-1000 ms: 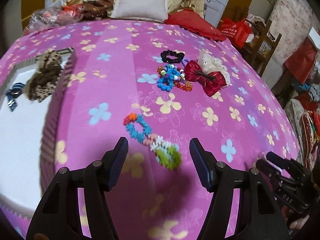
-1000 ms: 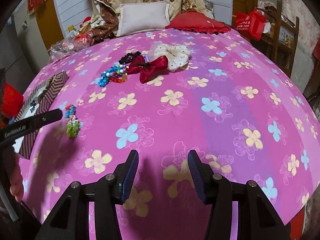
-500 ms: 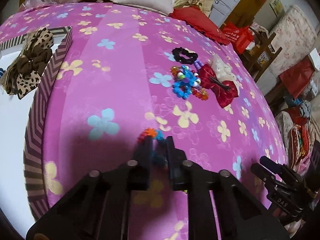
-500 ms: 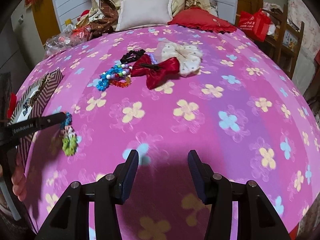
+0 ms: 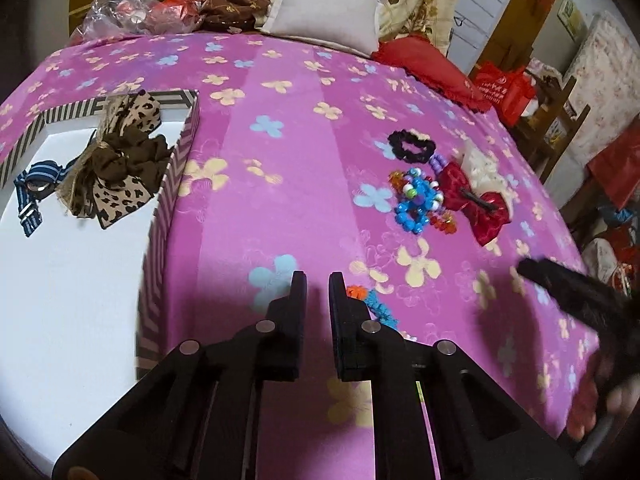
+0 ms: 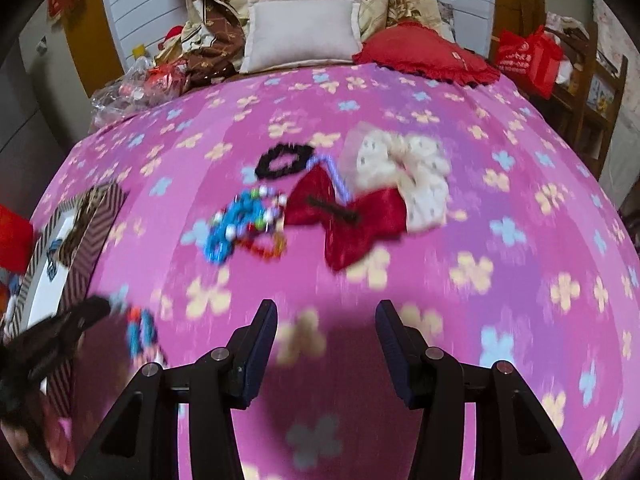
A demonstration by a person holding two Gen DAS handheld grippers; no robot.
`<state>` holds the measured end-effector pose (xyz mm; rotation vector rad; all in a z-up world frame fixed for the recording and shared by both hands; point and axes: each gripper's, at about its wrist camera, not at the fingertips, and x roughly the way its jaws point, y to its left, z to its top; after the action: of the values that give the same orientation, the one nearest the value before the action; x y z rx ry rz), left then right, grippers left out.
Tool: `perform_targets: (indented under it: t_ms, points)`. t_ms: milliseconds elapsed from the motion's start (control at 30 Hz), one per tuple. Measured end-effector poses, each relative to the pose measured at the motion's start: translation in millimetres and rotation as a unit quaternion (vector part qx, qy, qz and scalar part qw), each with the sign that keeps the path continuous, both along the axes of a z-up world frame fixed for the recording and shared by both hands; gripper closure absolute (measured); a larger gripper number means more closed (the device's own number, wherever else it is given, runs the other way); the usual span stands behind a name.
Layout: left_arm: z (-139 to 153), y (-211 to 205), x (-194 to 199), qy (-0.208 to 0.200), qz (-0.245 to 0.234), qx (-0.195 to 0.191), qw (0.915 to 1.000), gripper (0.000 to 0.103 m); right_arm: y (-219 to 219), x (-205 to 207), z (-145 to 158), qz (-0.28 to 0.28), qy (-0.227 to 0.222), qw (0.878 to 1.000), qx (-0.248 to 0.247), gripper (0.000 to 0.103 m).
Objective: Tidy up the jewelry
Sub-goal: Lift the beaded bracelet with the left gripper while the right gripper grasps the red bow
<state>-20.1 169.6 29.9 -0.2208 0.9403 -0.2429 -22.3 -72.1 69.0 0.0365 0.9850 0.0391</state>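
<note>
My left gripper (image 5: 317, 280) is shut on a colourful flower-bead bracelet (image 5: 376, 307), which hangs to the right of its jaws above the pink bedspread; it also shows blurred in the right wrist view (image 6: 141, 330). A striped box (image 5: 176, 168) with a white floor lies to the left and holds a leopard bow (image 5: 120, 160) and a blue striped bow (image 5: 34, 188). My right gripper (image 6: 326, 316) is open and empty, facing a pile: blue bead bracelet (image 6: 236, 224), red bow (image 6: 348, 220), white scrunchie (image 6: 408, 176), black scrunchie (image 6: 282, 160).
The bed carries a grey-white pillow (image 6: 302, 36) and a red cushion (image 6: 424, 58) at its far end, with a plastic bag (image 5: 120, 12) and folded blankets. A wooden chair and red bag (image 6: 528, 60) stand off the right edge.
My left gripper closed on the flower-bead bracelet, lifted it and swung left toward the striped box. My right gripper moved forward toward the pile of bows and beads.
</note>
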Motion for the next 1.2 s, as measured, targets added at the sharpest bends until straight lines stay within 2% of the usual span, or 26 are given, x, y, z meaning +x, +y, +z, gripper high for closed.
perform_targets:
  t_ms: [133, 267, 467, 533, 600, 733, 867, 967, 1033, 1100, 1200]
  points:
    - [10, 2, -6, -0.011, -0.001, -0.001, 0.9999, 0.094, 6, 40, 5, 0.028, 0.008, 0.999, -0.022, 0.054]
    - [11, 0, -10, -0.011, -0.007, 0.004, 0.9999, 0.094, 16, 81, -7, 0.055, 0.027, 0.995, -0.085, 0.054]
    - [9, 2, -7, 0.0, -0.007, -0.006, 1.0, 0.094, 6, 105, -35, 0.055, 0.067, 0.993, -0.083, 0.055]
    - [8, 3, -7, 0.003, -0.006, -0.008, 0.9999, 0.094, 0, 103, -41, 0.051, 0.074, 0.994, -0.069, 0.072]
    - [7, 3, -7, 0.006, -0.008, -0.011, 0.9999, 0.094, -9, 97, -40, 0.035, 0.079, 0.995, -0.042, 0.081]
    - [7, -1, -8, 0.005, -0.012, -0.005, 0.9999, 0.094, -27, 63, -26, 0.027, 0.075, 0.996, 0.033, 0.083]
    - [4, -5, -10, 0.013, -0.018, -0.006, 0.9997, 0.093, -40, 21, -19, 0.027, 0.083, 0.992, 0.096, 0.083]
    - [3, -9, -13, 0.018, -0.029, -0.015, 0.9993, 0.084, -48, -13, -15, 0.023, 0.08, 0.99, 0.113, 0.083]
    - [1, -12, -16, 0.023, -0.035, -0.028, 0.9987, 0.071, -51, -33, -14, 0.019, 0.074, 0.991, 0.113, 0.083]
    - [-2, -16, -18, 0.031, -0.045, -0.04, 0.9977, 0.066, -53, -50, -12, 0.018, 0.065, 0.992, 0.105, 0.083]
    - [-8, -26, -19, 0.043, -0.057, -0.042, 0.9966, 0.064, -53, -68, -11, 0.018, 0.056, 0.993, 0.106, 0.083]
